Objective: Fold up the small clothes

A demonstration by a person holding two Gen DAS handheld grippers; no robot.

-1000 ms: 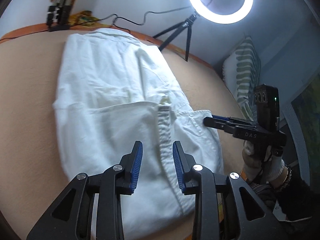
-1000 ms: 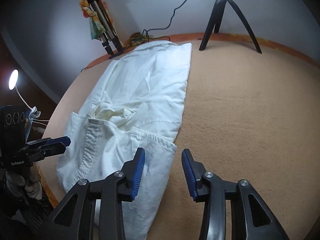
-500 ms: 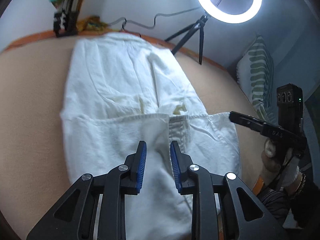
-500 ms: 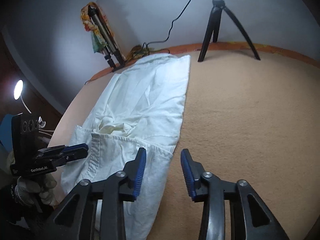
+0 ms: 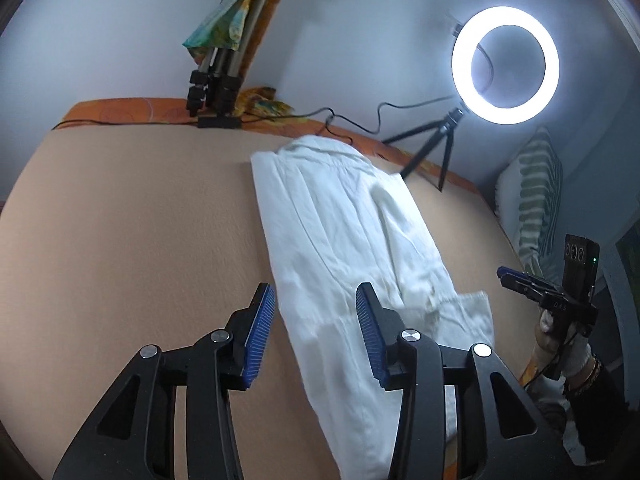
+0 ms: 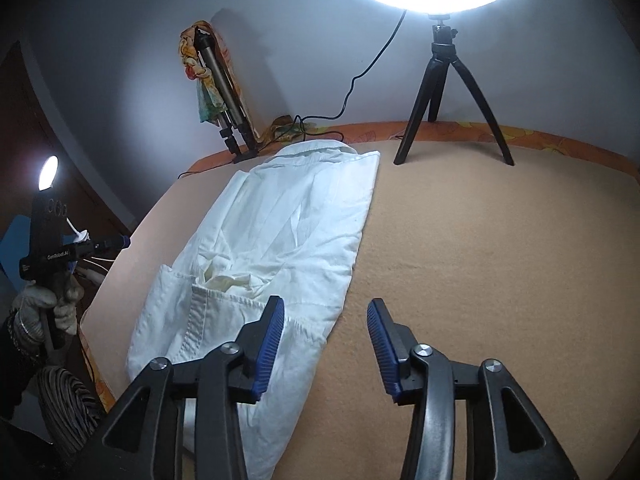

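A white garment (image 5: 352,248) lies folded lengthwise into a long strip on the tan bed cover (image 5: 120,240), its near end doubled back. It also shows in the right wrist view (image 6: 280,248). My left gripper (image 5: 316,332) is open and empty, raised above the strip's near left edge. My right gripper (image 6: 326,340) is open and empty above the strip's near right edge. Each gripper also shows from the side in the other view, the right one (image 5: 520,280) and the left one (image 6: 116,244), held off the bed's sides.
A lit ring light on a black tripod (image 5: 504,64) stands at the far edge, also in the right wrist view (image 6: 444,92). A folded tripod with a coloured scarf (image 5: 218,60) leans on the wall. A striped pillow (image 5: 536,208) is at right. A cable (image 5: 352,120) runs along the back.
My left gripper has opened wider, pulled back and swung left, off the garment. My right gripper has backed away slightly and stays open. The garment has not moved.
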